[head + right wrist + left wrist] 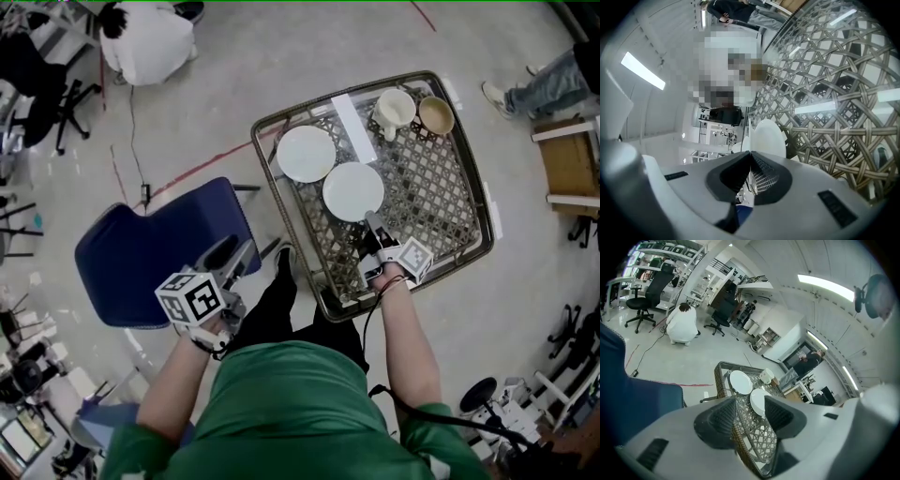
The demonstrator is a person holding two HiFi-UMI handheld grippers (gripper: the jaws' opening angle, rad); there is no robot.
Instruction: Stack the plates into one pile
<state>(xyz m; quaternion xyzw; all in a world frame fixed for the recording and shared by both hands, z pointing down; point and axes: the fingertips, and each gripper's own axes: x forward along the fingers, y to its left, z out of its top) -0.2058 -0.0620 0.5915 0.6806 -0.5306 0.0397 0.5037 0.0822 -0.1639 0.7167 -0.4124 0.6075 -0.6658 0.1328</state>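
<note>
our right gripper (371,221) (750,153) has its jaws closed on the rim of the near plate (353,190), which is over the wicker counter (433,187), just beside the far plate (306,154). our left gripper (246,255) (750,400) has its jaws open and empty, by the blue chair (141,262).

Plate (352,190) rim hidden under right claw (371,219)

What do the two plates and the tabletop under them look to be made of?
Near plate and far plate: plain white, smooth faces with thin rims, probably glazed ceramic, though melamine would look alike. Tabletop: grey-brown flat strips woven in an open lattice, so wicker or synthetic rattan. Sharp bright reflections across it in the right gripper view suggest a glass sheet on top.
</note>
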